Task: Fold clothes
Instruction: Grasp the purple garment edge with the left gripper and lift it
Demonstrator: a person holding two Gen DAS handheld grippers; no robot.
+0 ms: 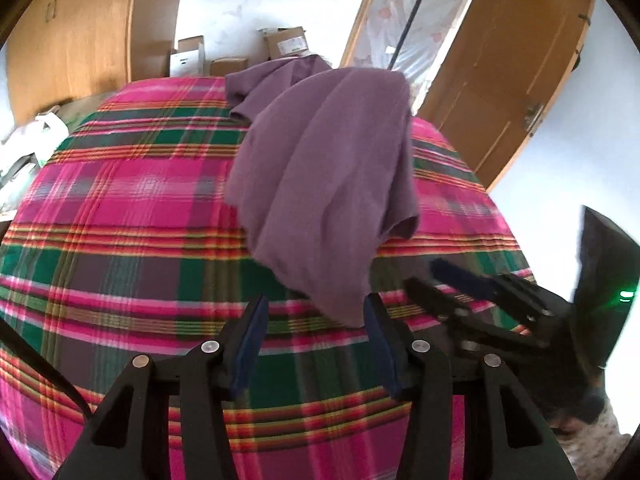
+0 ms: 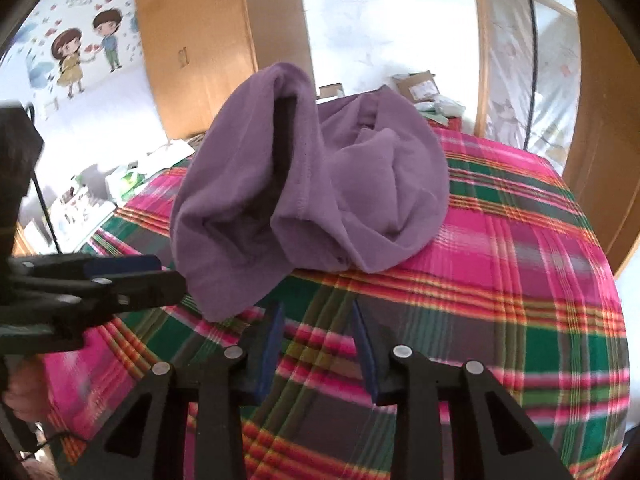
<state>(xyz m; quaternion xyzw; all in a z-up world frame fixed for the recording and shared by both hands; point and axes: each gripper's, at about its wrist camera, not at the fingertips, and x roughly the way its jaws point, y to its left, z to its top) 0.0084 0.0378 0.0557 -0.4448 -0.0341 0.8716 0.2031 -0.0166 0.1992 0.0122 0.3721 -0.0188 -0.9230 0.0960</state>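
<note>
A bed is covered by a pink, green and red plaid sheet. Cardboard boxes are stacked against the far wall beside a wooden wardrobe. A wooden door stands open. Cartoon stickers are seen on one wall.

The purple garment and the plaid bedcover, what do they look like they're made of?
Purple garment: probably soft matte knit, cotton-like jersey; it drapes in loose folds with a stitched hem. Plaid bedcover: likely thin woven cotton, matte; the stripes look woven in, though blur hides the weave.
</note>
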